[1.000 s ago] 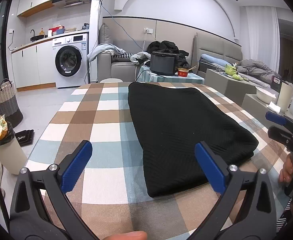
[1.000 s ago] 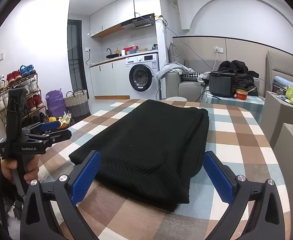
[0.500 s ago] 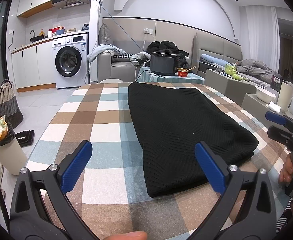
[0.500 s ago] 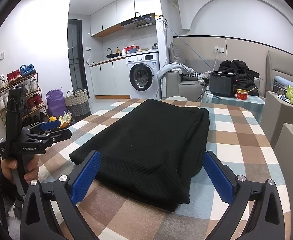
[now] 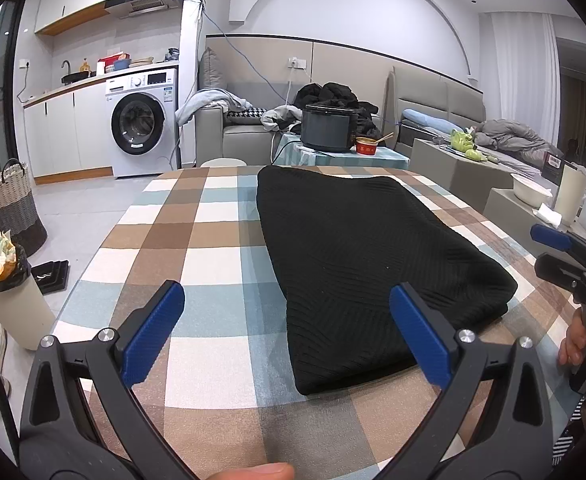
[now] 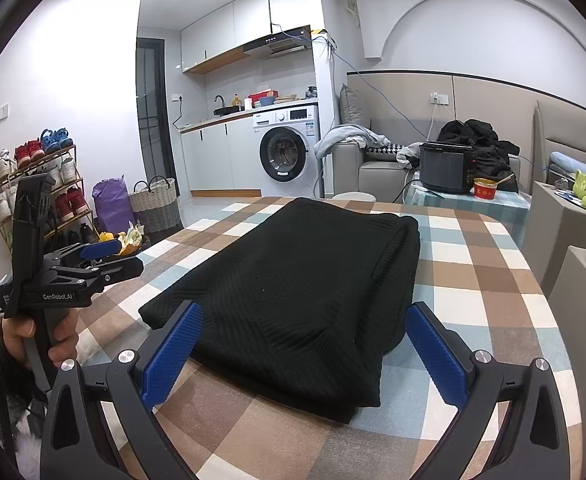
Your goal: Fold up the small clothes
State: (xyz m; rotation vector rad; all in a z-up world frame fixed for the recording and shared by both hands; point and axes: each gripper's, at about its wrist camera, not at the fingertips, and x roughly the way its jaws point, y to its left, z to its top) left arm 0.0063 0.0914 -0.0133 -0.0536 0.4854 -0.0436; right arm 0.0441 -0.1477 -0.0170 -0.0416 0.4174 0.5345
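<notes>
While both grippers hang spread w/ nothing between the blue pads, the folded black knit garment (image 5: 369, 256) lies flat on the checked tablecloth (image 5: 197, 240), lengthwise. Left gripper (image 5: 287, 334) is at the garment's near-left corner, not touching; right gripper (image 6: 303, 350) is above its near edge. Washing machine (image 5: 143, 124) is well beyond the garment.
</notes>
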